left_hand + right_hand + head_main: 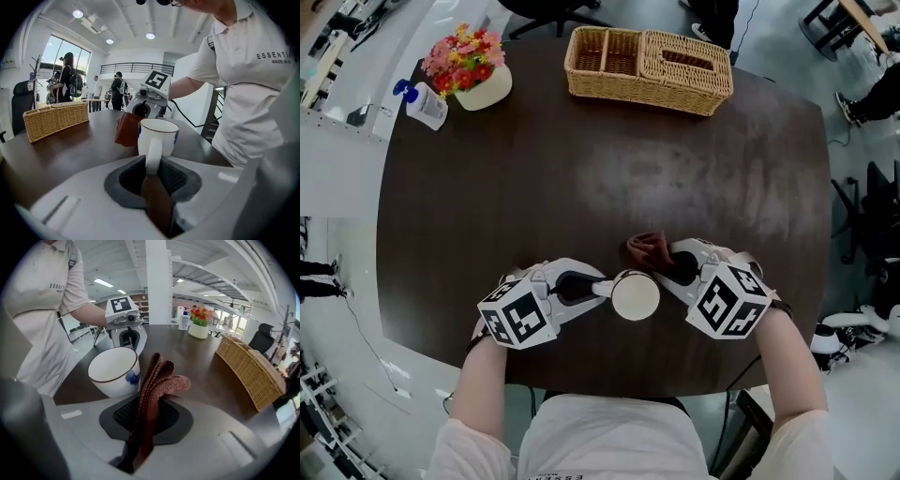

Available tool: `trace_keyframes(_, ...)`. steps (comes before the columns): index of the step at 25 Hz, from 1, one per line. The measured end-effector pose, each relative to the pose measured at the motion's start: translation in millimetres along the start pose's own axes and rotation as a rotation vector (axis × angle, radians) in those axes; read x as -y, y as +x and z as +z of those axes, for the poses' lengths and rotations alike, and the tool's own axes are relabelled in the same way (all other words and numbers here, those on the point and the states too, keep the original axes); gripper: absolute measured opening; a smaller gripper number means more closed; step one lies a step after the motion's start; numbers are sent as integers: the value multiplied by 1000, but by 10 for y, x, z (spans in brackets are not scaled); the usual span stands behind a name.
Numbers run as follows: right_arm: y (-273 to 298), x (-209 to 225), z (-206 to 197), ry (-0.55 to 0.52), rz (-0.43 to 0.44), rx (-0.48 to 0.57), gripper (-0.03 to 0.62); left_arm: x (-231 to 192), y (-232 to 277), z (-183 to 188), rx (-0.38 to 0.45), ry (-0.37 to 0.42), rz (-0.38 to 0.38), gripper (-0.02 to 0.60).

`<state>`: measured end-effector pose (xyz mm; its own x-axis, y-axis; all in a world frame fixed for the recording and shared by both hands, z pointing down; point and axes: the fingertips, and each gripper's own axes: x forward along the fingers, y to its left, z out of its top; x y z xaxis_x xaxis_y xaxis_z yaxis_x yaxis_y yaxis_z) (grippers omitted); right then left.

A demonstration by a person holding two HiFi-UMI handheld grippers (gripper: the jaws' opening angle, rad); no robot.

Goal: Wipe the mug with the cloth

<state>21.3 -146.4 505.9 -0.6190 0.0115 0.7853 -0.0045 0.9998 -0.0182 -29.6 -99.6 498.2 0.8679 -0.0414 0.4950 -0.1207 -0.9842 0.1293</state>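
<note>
A white mug (635,294) with a brown rim and blue marks is held over the near part of the dark table (487,187). My left gripper (596,288) is shut on its handle (153,157); the mug (159,136) stands upright just past the jaws. My right gripper (667,267) is shut on a folded reddish-brown cloth (650,249), which sticks up from the jaws (157,383). The cloth (127,128) sits right beside the mug (115,371), on its far side; contact cannot be told.
A wicker basket (649,66) stands at the table's far edge. A white pot of flowers (474,70) and a small bottle (425,103) sit at the far left. Office chairs and people stand beyond the table.
</note>
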Motion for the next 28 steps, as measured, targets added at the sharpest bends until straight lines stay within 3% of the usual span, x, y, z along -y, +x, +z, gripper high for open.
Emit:
trace_keyframes(6,197,115,220,-155,153,-5,80,-186,-73,-18,11,-24,-27,82)
trace_keyframes(16,350,-24,203,-653,242,-123,74,-292,-96,-37,29,-63,-33,82)
trace_keyframes(20,326,-49,164,-638,230,-112,74,-310,-109,-64,19,-74,-16,82)
trace_keyframes(28,181,-119,38,-453,103,-67,75,-311,-136,-66,25,-125,113,82)
